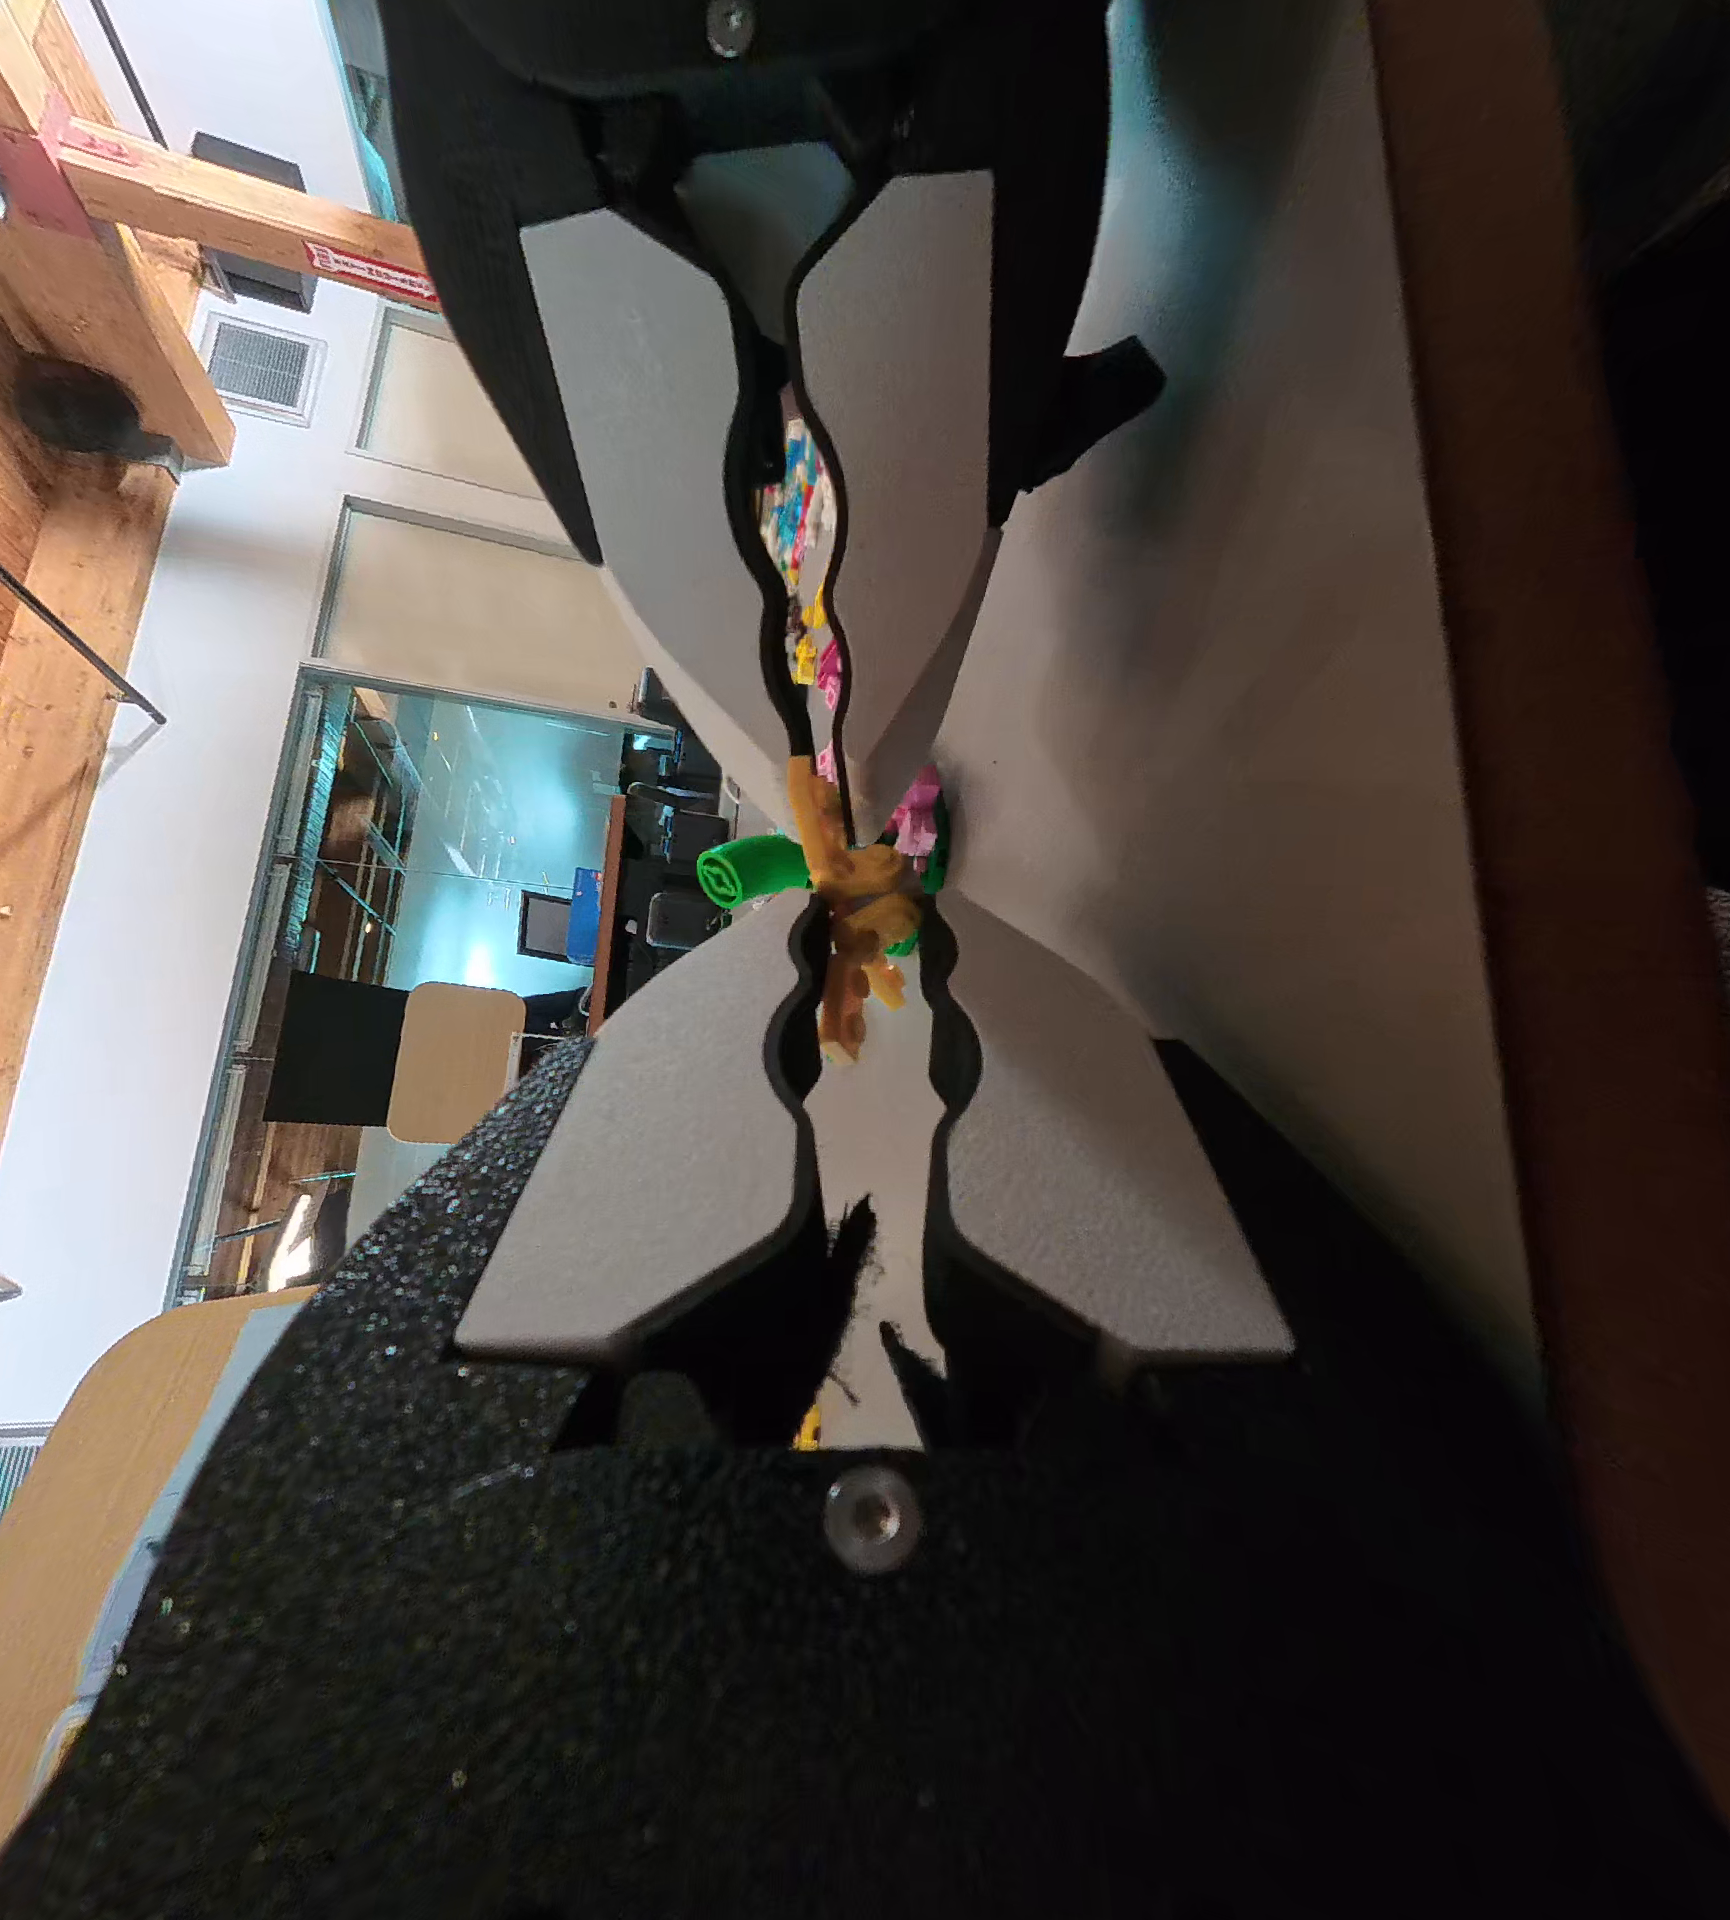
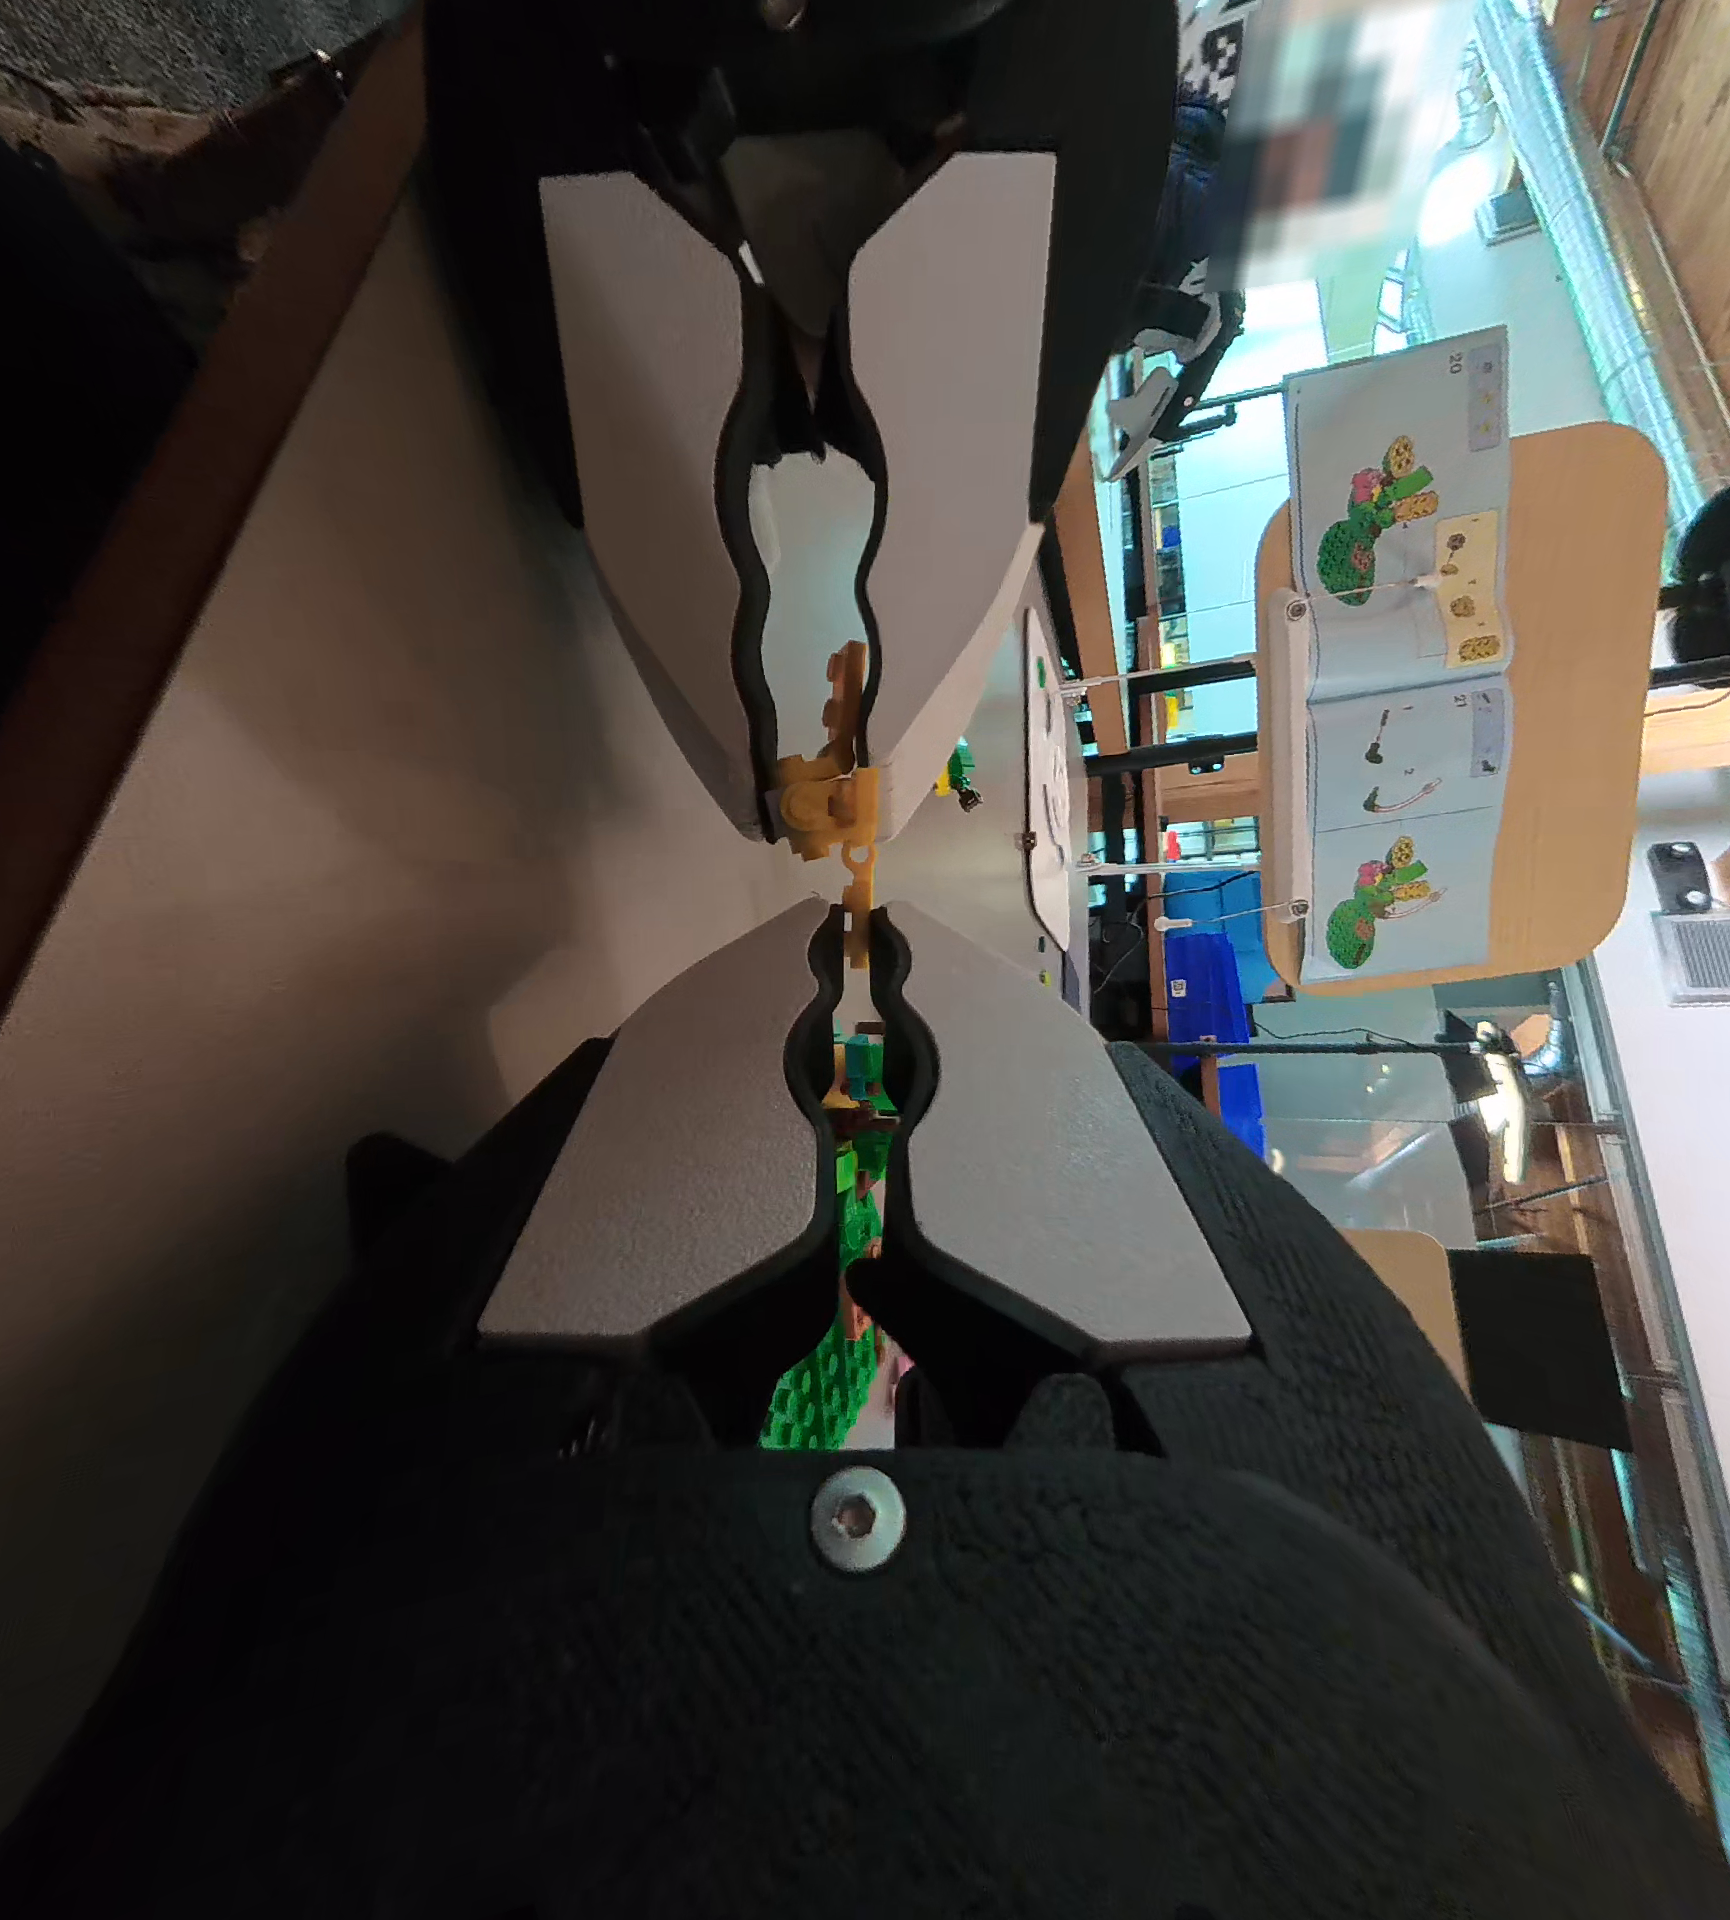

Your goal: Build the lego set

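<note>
White tabletop (image 1: 1204,831) runs beneath both tongs; the instruction booklet (image 2: 1401,665) stands beyond your right gripper (image 2: 856,930), clamped on a small yellow piece (image 2: 859,883). Your left gripper (image 1: 866,914) pinches the tan-and-green sub-assembly (image 1: 856,894) tip-to-tip. You're mid-joining: line up, then press.

Black textured grippers (image 1: 866,914), grey wavy fingers (image 2: 695,1143)

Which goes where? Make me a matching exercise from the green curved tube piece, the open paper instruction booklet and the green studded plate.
1 green curved tube piece
2 open paper instruction booklet
3 green studded plate

a on a wooden board
b seen behind the right gripper finger gap
c beside the yellow assembly

Pairs: 1-c; 2-a; 3-b
</note>
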